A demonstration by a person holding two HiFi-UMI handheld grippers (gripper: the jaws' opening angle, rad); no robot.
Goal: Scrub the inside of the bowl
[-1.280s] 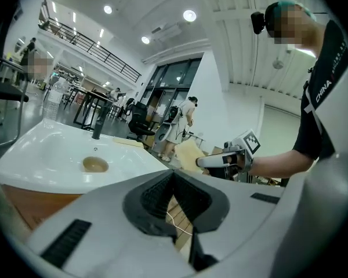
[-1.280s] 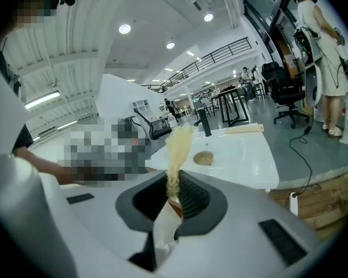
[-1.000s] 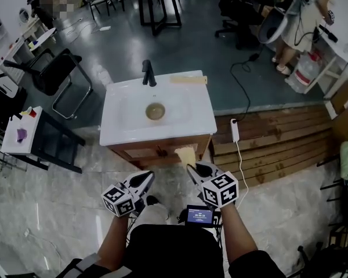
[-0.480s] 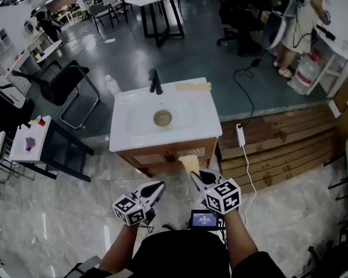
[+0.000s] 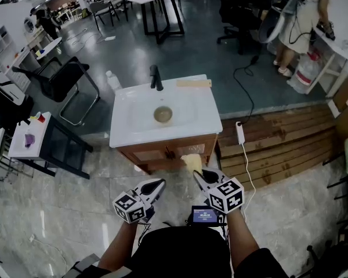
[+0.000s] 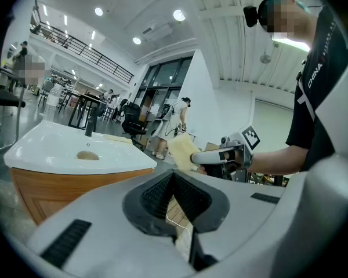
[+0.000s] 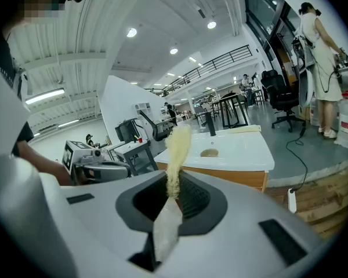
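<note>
Ahead of the person, well apart from both hands: sink, white, on a wooden cabinet, with a black tap at its far edge.

Item 1, bowl: small, brownish, upright near the middle of the basin; nothing touches it.

Item 2, sponge: pale yellow, pinched by one end in the right tongs, which are closed on it; most of it stands free beyond the tips.

Item 3, left tongs: fully closed, nothing between them.

Step in hand, as judged: the approach; scrubbing not begun.

Handling notes:
- Close in until the bowl lies directly below.
- Open the left tongs and pin the rim so the bowl cannot skate.
- Lead with the sponge's free end, pressing round the inner wall.
- Keep the pinch firm, since the sponge looks soft and may fold.
</note>
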